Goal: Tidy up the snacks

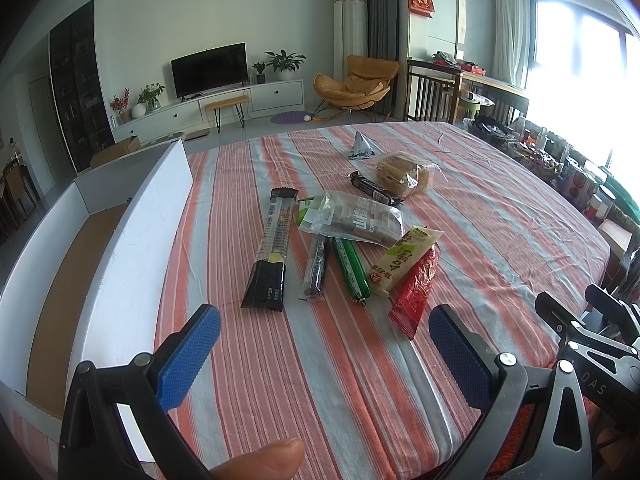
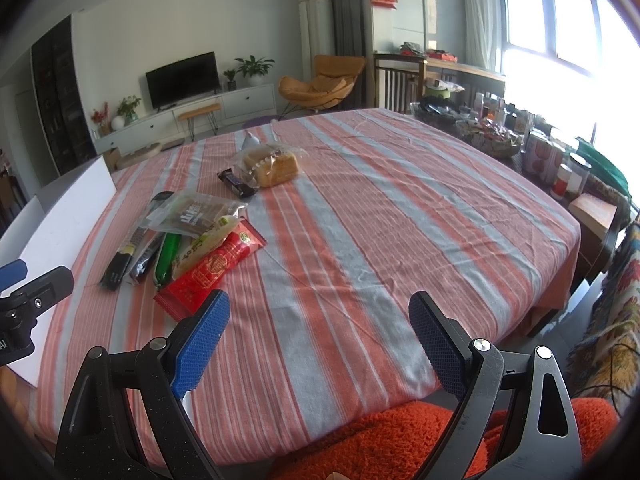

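Several snacks lie in a pile on the striped tablecloth: a long black bar, a green sausage, a red packet, a yellow packet, a clear bag of brown cakes, a dark bar, a bread bag and a grey cone packet. A white cardboard box stands open at the left. My left gripper is open and empty, near the pile. My right gripper is open and empty, right of the red packet.
The table's right side is bordered by baskets and jars. An orange fuzzy cushion sits at the near edge. The living room with a TV and an orange chair lies beyond the table.
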A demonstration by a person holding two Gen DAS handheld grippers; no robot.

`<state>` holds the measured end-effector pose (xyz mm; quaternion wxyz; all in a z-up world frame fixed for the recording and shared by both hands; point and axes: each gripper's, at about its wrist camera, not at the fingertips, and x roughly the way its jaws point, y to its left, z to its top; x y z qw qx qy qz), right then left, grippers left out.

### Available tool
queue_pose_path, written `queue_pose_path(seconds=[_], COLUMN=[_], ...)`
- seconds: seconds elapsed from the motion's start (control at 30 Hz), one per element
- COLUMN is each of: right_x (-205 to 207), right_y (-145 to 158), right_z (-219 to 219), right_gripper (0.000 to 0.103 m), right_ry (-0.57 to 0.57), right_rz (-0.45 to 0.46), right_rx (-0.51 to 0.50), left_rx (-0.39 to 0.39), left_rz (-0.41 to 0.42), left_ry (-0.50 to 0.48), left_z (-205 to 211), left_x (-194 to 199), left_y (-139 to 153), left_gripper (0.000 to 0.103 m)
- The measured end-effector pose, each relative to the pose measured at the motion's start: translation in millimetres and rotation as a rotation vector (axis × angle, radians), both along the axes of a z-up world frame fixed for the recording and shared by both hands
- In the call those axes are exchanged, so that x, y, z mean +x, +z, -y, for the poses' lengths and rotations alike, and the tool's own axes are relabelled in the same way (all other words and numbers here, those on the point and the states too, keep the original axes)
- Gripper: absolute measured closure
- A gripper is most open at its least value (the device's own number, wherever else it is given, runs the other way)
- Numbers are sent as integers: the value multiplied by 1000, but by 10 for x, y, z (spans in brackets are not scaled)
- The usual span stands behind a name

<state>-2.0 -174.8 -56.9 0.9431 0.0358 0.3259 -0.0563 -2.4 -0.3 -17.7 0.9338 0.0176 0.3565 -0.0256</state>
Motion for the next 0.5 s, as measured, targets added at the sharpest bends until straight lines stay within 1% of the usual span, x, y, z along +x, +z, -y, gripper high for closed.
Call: queue_pose_path(seconds=[0.5], right_x=[2], right_y=[-2], right_z=[0], right_gripper=[10], right_ry=[0], right_rz=[-1], right_rx=[1], left_rx=[-1], left_rz=[-2], left_ry=[0], left_z=[-6], left_x=[7], left_y=[1], left_gripper=[0])
